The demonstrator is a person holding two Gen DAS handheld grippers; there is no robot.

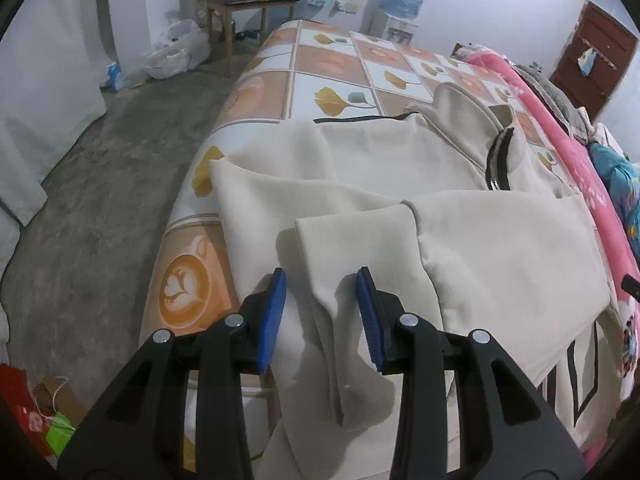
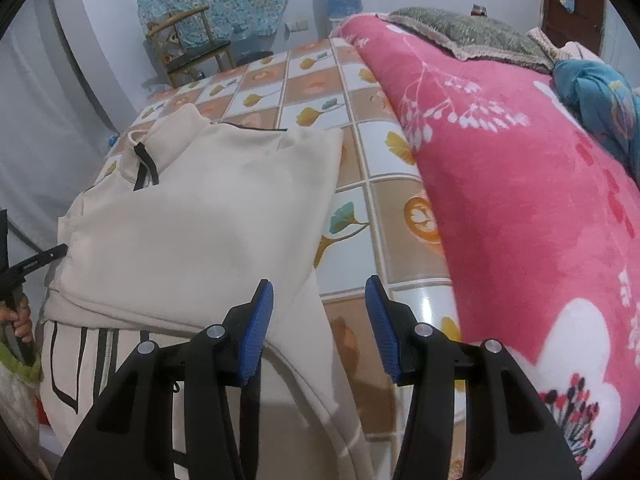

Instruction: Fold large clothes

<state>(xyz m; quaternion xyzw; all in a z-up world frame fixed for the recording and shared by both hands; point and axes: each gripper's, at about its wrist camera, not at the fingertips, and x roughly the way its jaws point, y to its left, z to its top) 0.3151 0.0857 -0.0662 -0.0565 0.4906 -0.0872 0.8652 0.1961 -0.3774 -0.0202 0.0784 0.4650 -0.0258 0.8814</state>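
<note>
Sleeves folded in on the cream top, bottom half comes next.

The cream top [image 1: 400, 184] lies on the tile-print bed [image 1: 332, 60], w/ its hem hanging at 6 o'clock. Left tongs [image 1: 322, 316] are open over the folded sleeve [image 1: 352, 240], not pinching. Right tongs [image 2: 320, 328] are open at the top's side edge, holding nothing. Next, I think: both grab the hem & lift it toward 12.

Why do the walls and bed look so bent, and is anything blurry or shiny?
Left wrist view: fisheye lens curves the patterned bed cover; dark corners. Right wrist view: same bend; glare on the glossy cover near the pink blanket; both fairly sharp.
</note>
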